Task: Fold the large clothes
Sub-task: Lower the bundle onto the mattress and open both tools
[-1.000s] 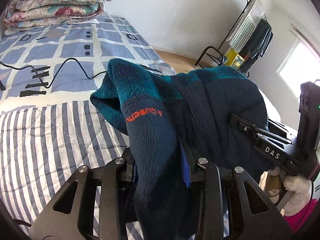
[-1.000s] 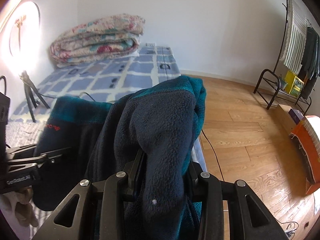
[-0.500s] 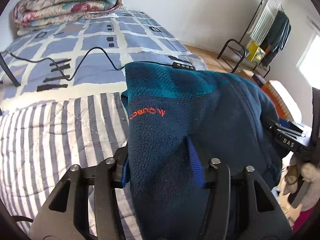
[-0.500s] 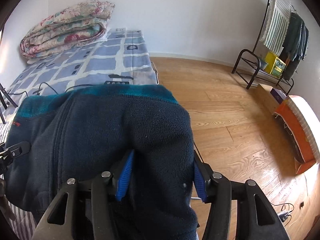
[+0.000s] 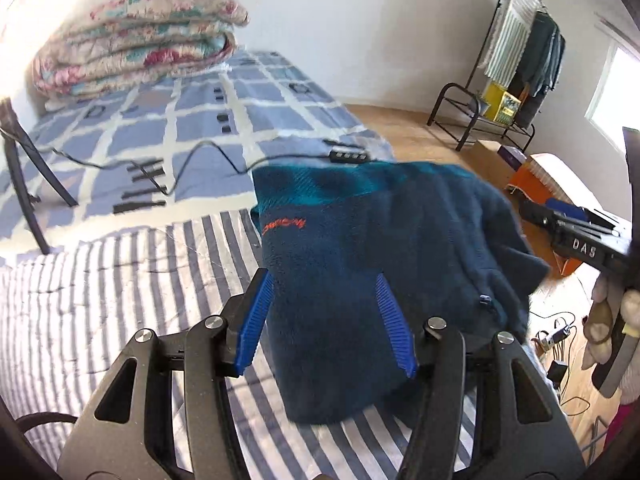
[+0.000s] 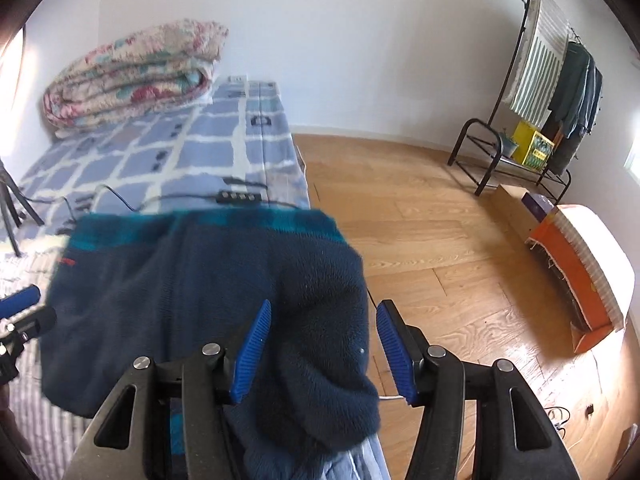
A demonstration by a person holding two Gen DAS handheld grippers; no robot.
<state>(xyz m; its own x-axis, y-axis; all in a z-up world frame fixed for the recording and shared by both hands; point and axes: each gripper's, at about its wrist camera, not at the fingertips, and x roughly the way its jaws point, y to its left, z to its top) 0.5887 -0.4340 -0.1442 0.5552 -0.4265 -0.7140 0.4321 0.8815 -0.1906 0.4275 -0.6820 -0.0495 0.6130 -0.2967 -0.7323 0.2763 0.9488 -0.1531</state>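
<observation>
Garment: one dark navy fleece jacket with a teal band [image 5: 376,240] and small orange lettering, lying bunched on the striped end of the bed, its teal edge at twelve o'clock from both cameras.
Left gripper: the black two-finger gripper with blue ribbed pads [image 5: 326,316] has its jaws spread wide; fleece lies between the two pads, loose, not pinched.
Right gripper: the second black gripper with blue pads [image 6: 325,344] is also spread apart, and a rounded fold of the jacket [image 6: 320,320] sits in the gap nearer the left pad; the right pad stands clear of it.
Grippers seen: two, and each shows in the other's view, the right one at three o'clock in the left view [image 5: 580,240], the left one at nine o'clock in the right view [image 6: 22,312].
Bed: one, with a blue-and-white striped quilt [image 5: 80,300] near and a blue checked sheet [image 5: 168,132] beyond.
Bedding: one folded floral quilt [image 6: 132,76] at eleven o'clock by the wall.
Cable: one black cord with an inline control [image 6: 239,197] across the sheet, just past the jacket.
Rack: one black clothes rack [image 6: 560,92] at two o'clock, hung with striped and dark garments.
Floor: wooden boards [image 6: 440,240], one orange-sided box [image 6: 576,264] at three o'clock.
</observation>
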